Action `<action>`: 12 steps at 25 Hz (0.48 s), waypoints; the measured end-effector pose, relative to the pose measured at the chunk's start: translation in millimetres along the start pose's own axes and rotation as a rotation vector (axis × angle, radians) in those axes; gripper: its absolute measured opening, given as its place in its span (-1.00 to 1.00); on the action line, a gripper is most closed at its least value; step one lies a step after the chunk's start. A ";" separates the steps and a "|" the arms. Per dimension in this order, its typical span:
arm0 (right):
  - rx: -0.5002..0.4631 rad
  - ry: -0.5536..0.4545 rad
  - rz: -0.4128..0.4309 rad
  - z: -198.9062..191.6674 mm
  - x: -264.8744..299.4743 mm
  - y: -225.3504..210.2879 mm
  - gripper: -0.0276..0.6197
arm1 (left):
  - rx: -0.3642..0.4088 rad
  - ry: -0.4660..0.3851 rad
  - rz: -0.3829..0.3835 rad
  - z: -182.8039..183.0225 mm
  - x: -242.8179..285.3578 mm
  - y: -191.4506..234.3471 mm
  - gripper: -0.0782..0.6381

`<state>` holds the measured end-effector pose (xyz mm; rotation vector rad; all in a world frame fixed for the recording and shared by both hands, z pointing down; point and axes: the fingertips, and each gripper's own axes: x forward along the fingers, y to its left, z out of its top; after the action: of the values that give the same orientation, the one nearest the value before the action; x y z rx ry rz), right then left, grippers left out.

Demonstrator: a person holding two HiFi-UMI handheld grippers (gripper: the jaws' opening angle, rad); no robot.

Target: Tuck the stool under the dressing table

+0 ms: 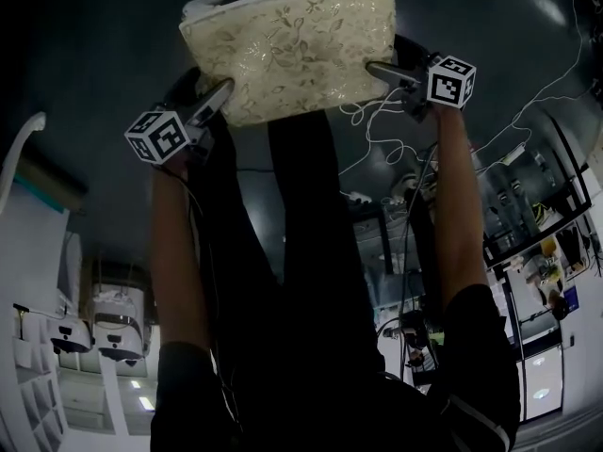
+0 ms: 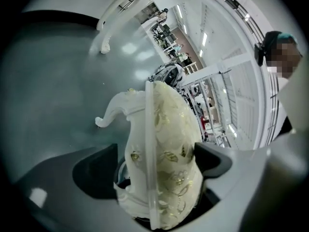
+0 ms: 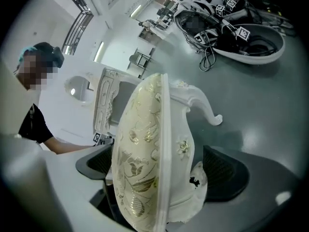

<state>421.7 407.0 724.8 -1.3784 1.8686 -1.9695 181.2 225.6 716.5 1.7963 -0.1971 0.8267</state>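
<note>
The stool has a cream floral cushion and white carved legs, and it stands on the grey floor ahead of me. My left gripper is at its left side, and my right gripper at its right side. In the left gripper view the seat edge sits between the wide jaws of the left gripper, with a dark gap beside one pad. In the right gripper view the seat fills the space in the right gripper, whose right pad stands apart from it. A white carved dressing table is beyond the stool.
White cables trail over the floor to the right of the stool. Black shelving stands at the right, white cabinets at the left. Helmets and gear lie on the floor farther off. A person stands beside the dressing table.
</note>
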 end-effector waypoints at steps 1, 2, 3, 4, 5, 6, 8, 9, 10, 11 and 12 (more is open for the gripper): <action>0.002 0.016 0.009 -0.6 3.9 -2.3 0.89 | -0.004 0.007 -0.014 -0.8 1.3 0.4 0.59; 0.006 0.033 0.018 -1.8 8.0 -4.9 0.91 | -0.011 0.016 -0.029 -2.3 3.1 0.8 0.61; 0.013 0.050 0.029 -3.6 12.0 -7.5 0.91 | -0.019 0.023 -0.044 -4.0 5.6 1.6 0.62; 0.025 0.065 0.046 -5.9 15.5 -9.2 0.93 | -0.029 0.030 -0.061 -5.7 8.4 2.6 0.65; 0.041 0.079 0.069 -8.0 18.3 -9.9 0.93 | -0.039 0.037 -0.078 -6.9 11.1 3.4 0.70; 0.057 0.090 0.097 -9.6 20.3 -9.5 0.93 | -0.049 0.043 -0.096 -7.5 13.6 3.2 0.73; 0.080 0.107 0.151 -10.6 23.1 -6.8 0.93 | -0.065 0.058 -0.135 -8.2 18.2 0.1 0.74; 0.087 0.115 0.176 -10.6 24.4 -4.7 0.93 | -0.066 0.068 -0.152 -9.2 20.9 -2.2 0.74; 0.092 0.122 0.200 -10.7 25.8 -2.7 0.93 | -0.061 0.079 -0.166 -10.5 24.1 -4.3 0.74; 0.094 0.132 0.224 -11.1 27.3 -1.3 0.93 | -0.053 0.088 -0.177 -11.5 27.5 -5.8 0.74; 0.094 0.143 0.247 -11.8 28.6 -0.3 0.93 | -0.046 0.095 -0.186 -12.1 30.4 -6.8 0.76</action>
<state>397.5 398.2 742.0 -0.9535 1.8716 -2.0449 201.9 246.7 732.0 1.6989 0.0126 0.7654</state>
